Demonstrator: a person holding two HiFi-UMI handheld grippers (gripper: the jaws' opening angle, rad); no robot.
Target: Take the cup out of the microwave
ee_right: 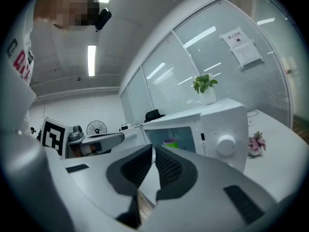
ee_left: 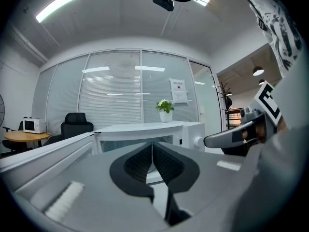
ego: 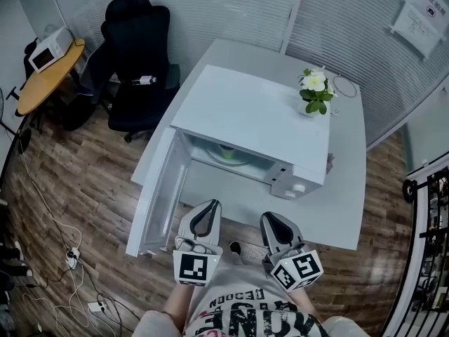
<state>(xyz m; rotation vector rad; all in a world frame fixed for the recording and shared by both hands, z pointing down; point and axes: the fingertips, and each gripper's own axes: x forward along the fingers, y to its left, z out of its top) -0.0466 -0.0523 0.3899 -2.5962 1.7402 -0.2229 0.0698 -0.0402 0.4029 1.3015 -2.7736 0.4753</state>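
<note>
A white microwave (ego: 252, 114) stands on a white table (ego: 351, 209), its door (ego: 158, 202) swung open to the left. Inside it sits a green cup (ego: 228, 153); the right gripper view shows the cup (ee_right: 170, 144) with a pinkish rim, deep in the cavity. Both grippers hover near the table's front edge, short of the opening. My left gripper (ego: 205, 213) is shut with nothing in it, its pads meeting in its own view (ee_left: 152, 146). My right gripper (ego: 276, 223) is likewise shut and empty (ee_right: 153, 151). Each gripper sees the other beside it.
A potted white-flowered plant (ego: 315, 90) stands on the microwave's top. A small pink flower (ee_right: 256, 141) sits on the table right of the microwave. A black office chair (ego: 137, 55) and a round wooden table (ego: 49, 79) are at the left; cables (ego: 70, 258) lie on the floor.
</note>
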